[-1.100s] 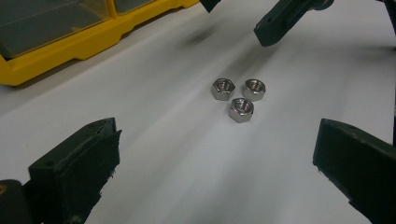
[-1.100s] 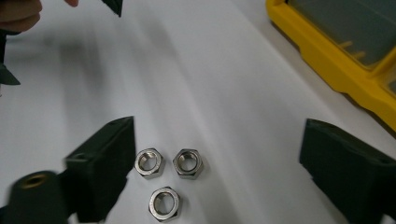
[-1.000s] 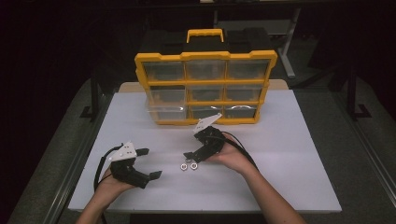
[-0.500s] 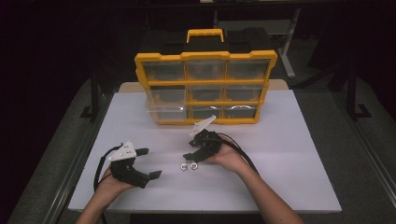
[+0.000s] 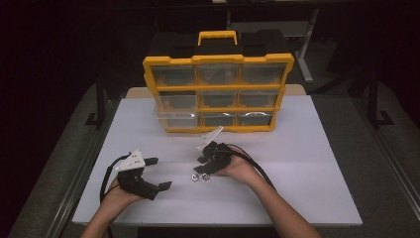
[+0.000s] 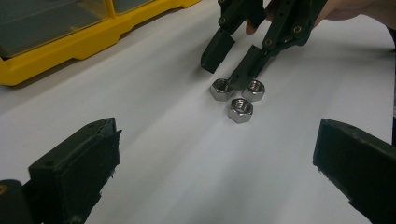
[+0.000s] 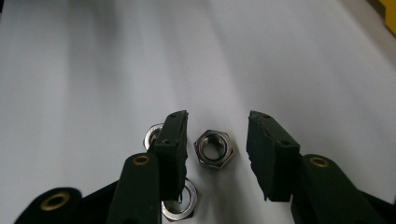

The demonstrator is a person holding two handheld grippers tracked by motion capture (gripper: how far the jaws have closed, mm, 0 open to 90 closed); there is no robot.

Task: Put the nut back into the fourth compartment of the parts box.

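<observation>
Three steel hex nuts [image 6: 240,110] lie close together on the white table [image 5: 307,163]. My right gripper [image 7: 218,119] points down over them. Its jaws have just been closing and stand either side of one nut [image 7: 213,148], with a small gap on each side, so the pads do not press it. A second nut [image 7: 152,135] peeks out behind its left finger and a third [image 7: 180,205] lies under that finger. In the high view the right gripper [image 5: 202,169] sits just above the nuts [image 5: 199,177]. My left gripper [image 5: 159,173] rests open and empty to their left.
A yellow organizer [image 5: 218,89] with clear drawers stands upright at the back of the table, its bottom-left drawer [image 5: 173,119] pulled out a little. Its yellow base [image 6: 70,42] appears in the left gripper view. Table edges lie near my left hand.
The right gripper has dipped slightly toward the nuts and its jaws have narrowed around one of them. The left gripper has stayed where it was.
</observation>
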